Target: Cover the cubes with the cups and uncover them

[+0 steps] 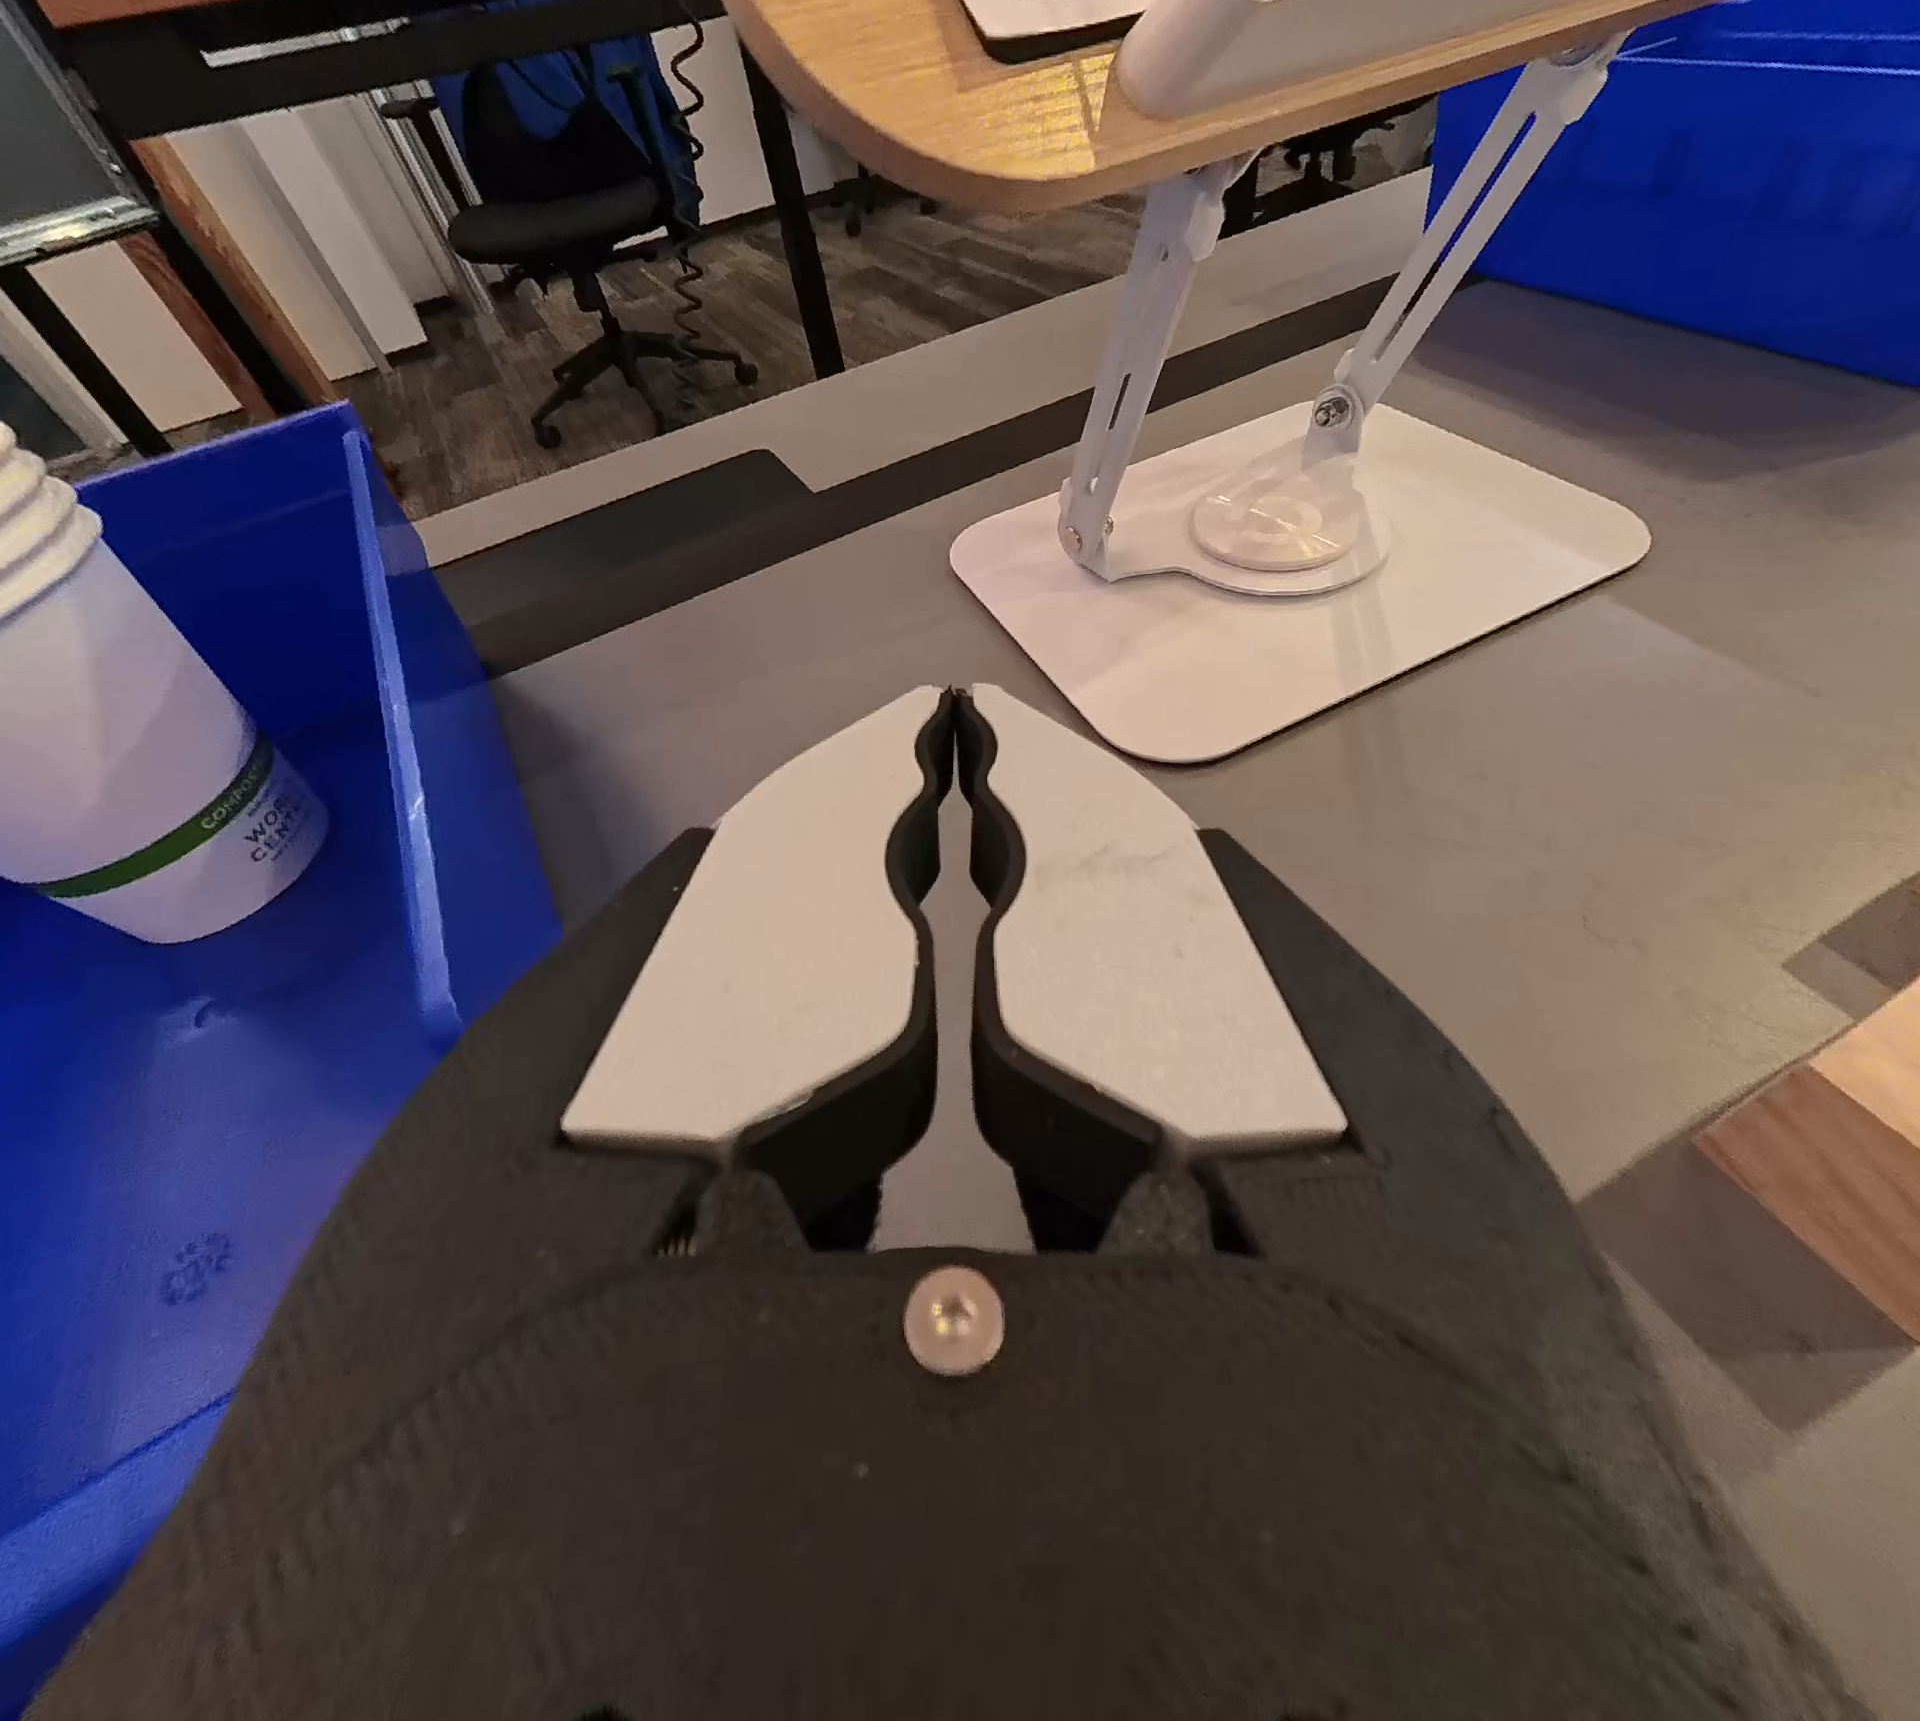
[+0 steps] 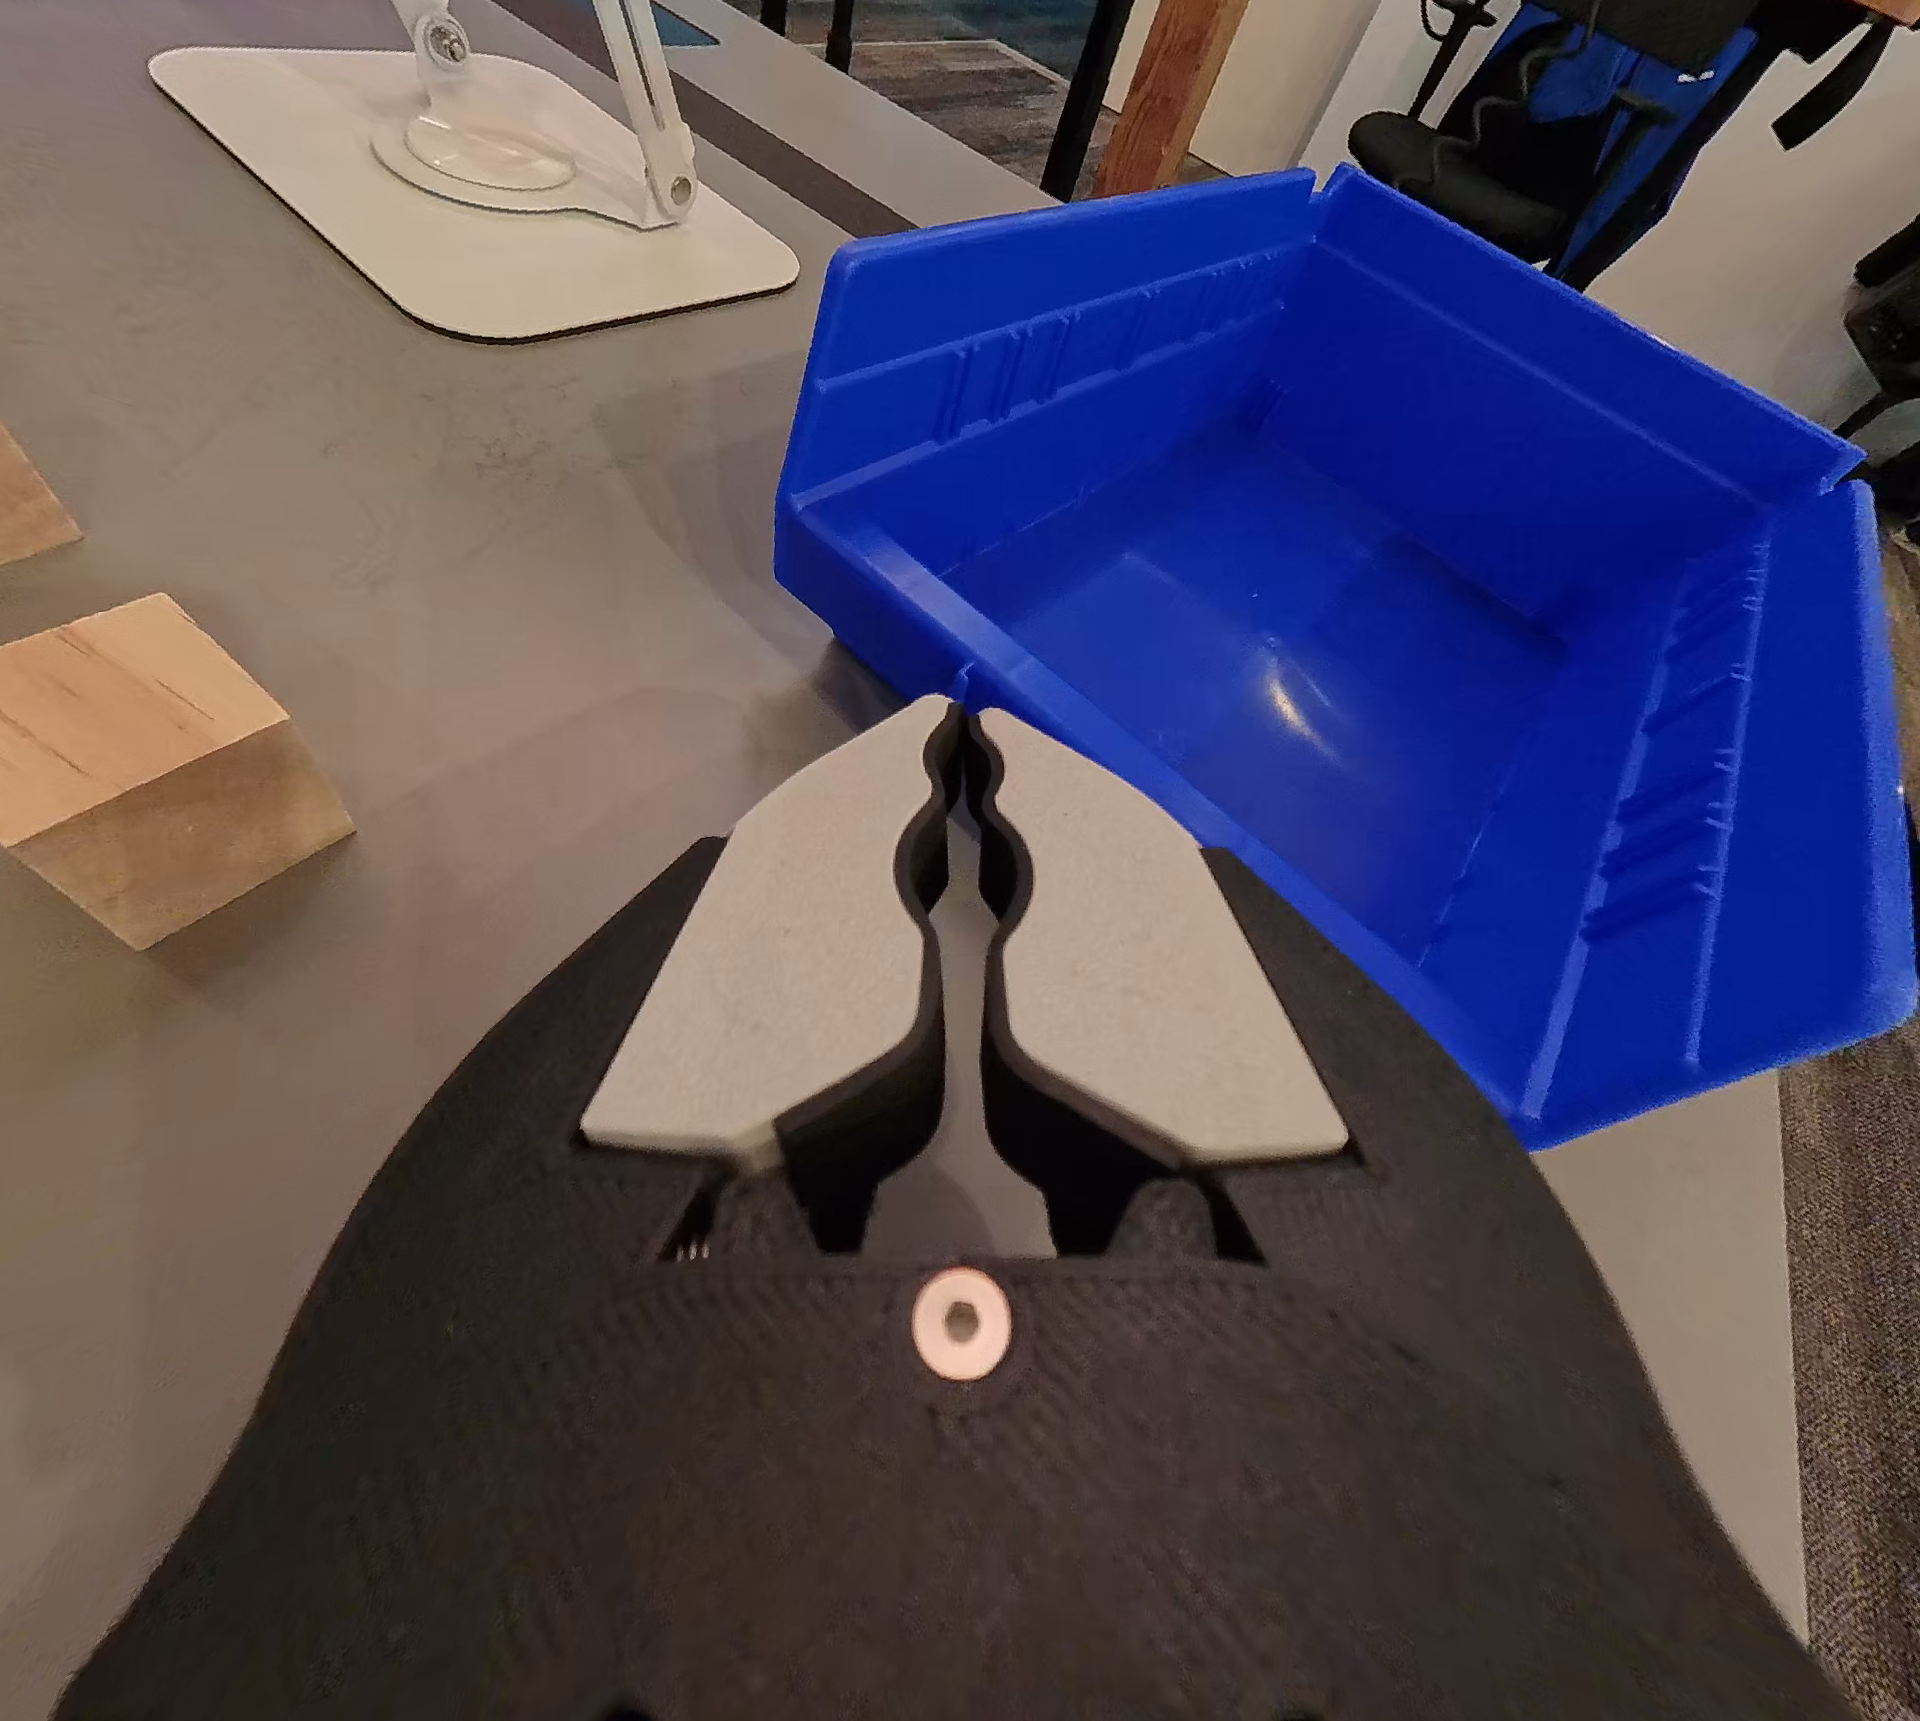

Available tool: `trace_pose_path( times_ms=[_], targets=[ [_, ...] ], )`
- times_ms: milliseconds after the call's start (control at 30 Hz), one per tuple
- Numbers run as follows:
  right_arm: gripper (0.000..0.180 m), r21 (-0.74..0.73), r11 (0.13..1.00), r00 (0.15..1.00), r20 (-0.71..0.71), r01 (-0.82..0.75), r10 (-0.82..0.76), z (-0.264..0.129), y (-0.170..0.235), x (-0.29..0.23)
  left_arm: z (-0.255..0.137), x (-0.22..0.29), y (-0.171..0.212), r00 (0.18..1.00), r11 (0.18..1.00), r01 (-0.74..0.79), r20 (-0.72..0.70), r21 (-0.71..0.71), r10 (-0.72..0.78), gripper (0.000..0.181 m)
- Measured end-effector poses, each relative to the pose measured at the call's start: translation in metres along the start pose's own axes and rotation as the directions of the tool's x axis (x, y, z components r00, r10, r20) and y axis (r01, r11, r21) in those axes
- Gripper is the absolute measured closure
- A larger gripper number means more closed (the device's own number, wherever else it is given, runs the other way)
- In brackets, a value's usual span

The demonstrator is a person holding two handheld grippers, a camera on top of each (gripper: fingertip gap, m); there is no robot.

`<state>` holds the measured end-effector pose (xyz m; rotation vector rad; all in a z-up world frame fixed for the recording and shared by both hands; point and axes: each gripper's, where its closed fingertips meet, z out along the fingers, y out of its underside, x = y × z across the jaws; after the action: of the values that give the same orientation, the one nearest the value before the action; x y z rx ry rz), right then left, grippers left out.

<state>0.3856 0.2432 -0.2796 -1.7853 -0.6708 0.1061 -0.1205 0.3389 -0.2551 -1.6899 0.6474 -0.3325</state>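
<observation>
Hovering over the worktop, left tool and right tool were both closed, empty; stacked cups sat in a blue bin.

Evenly lit from overhead, soft shadows on the grey table; glare spot inside the blue bin ahead of the claw; strong wide-angle bending and slight blur at edges.
</observation>
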Motion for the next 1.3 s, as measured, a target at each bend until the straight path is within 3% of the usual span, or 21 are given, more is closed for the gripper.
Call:
trace_pose_path(
  times_ms=[233,633,800,933,1033,1167,1300],
  targets=[
    [0.180,-0.005,1.000,1.000,0.004,-0.007,0.007,0.002,0.002,-0.002,-0.007,-0.027,-0.039,0.993,0.993,-0.100,0.066,0.056,0.096,0.181],
    [0.180,0.003,1.000,0.999,-0.044,-0.023,0.023,-0.002,0.003,0.009,-0.006,-0.092,-0.130,0.977,0.964,-0.127,0.197,0.233,0.081,0.181],
    [0.180,0.006,1.000,0.996,-0.088,-0.019,0.020,-0.004,0.005,0.017,-0.009,-0.127,-0.152,0.970,0.959,-0.108,0.240,0.262,0.044,0.171],
    [0.180,0.000,1.000,0.993,-0.115,-0.017,0.017,-0.005,0.007,0.022,-0.017,-0.166,-0.150,0.941,0.981,-0.142,0.325,0.132,0.092,0.147],
    [0.180,-0.013,1.000,0.992,-0.125,-0.007,0.005,-0.004,0.009,0.023,-0.029,-0.191,-0.143,0.922,0.982,-0.188,0.350,0.026,0.168,0.145],
    [0.180,-0.042,0.999,0.990,-0.138,0.009,-0.015,-0.001,0.012,0.023,-0.032,-0.216,-0.113,0.932,0.970,-0.189,0.283,-0.150,0.225,0.143],
    [0.180,-0.074,0.997,0.989,-0.141,0.032,-0.042,0.002,0.015,0.022,-0.016,-0.215,-0.085,0.941,0.926,-0.270,0.130,-0.263,0.311,0.145]
  ],
)
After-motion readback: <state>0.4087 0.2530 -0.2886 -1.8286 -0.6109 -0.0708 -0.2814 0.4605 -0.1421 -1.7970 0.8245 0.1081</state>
